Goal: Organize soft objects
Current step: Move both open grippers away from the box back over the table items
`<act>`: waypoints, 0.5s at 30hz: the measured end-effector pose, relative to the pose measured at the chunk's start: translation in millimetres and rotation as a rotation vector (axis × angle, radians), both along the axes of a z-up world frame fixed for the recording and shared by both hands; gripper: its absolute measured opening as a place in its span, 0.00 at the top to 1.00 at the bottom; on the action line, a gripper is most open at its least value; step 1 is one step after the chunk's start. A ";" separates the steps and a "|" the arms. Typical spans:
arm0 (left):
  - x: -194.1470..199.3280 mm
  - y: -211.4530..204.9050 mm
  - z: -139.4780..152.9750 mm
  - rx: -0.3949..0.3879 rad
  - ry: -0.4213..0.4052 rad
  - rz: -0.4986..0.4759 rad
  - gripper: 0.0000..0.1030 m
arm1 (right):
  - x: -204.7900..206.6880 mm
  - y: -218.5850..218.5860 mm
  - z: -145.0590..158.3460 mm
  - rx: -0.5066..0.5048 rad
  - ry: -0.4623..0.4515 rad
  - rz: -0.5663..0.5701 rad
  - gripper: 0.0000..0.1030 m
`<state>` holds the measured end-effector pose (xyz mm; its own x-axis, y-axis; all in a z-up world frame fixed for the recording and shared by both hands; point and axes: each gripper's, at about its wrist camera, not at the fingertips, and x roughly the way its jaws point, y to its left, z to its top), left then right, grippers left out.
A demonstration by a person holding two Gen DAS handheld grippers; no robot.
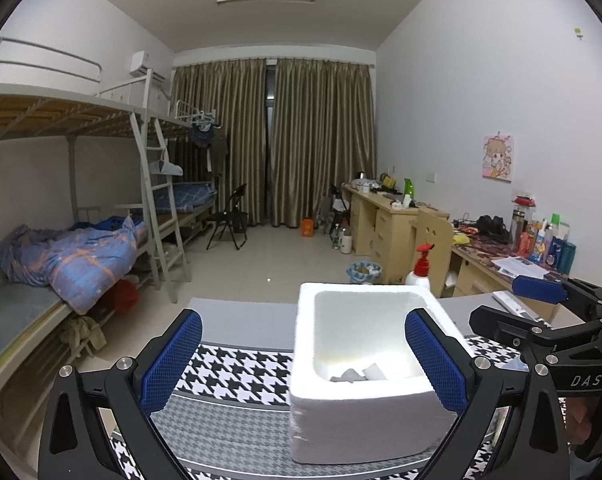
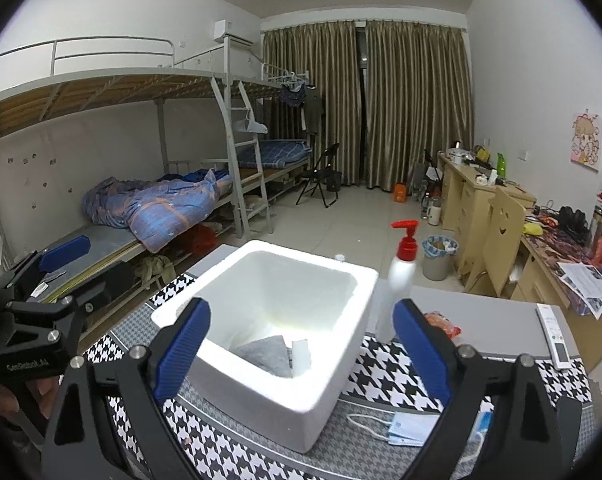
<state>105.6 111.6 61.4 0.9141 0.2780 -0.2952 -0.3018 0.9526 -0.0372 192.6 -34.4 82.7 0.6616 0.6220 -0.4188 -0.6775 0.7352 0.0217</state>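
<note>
A white foam box stands on the houndstooth cloth; it also shows in the right wrist view. Inside lie a grey soft cloth and a small white piece. My left gripper is open and empty, its blue pads apart just before the box. My right gripper is open and empty, hovering over the box's near rim. A blue face mask lies on the cloth right of the box. An orange-red packet lies behind it.
A white pump bottle with a red top stands right behind the box. A white remote lies on the grey table at right. Bunk beds stand at left, desks and a wooden chair at right.
</note>
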 end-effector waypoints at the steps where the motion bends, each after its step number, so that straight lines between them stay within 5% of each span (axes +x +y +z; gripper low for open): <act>1: -0.7 -3.6 1.2 0.002 -0.003 -0.009 0.01 | -0.9 -3.9 -1.4 0.002 -0.001 -0.003 0.08; 15: -2.4 -44.0 7.0 0.015 -0.016 -0.095 0.01 | -11.5 -46.2 -0.3 0.020 -0.026 -0.094 0.08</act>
<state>103.2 67.6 68.4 0.9412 0.1941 -0.2765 -0.2094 0.9775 -0.0266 181.1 -80.6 82.4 0.7280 0.5648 -0.3887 -0.6060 0.7952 0.0204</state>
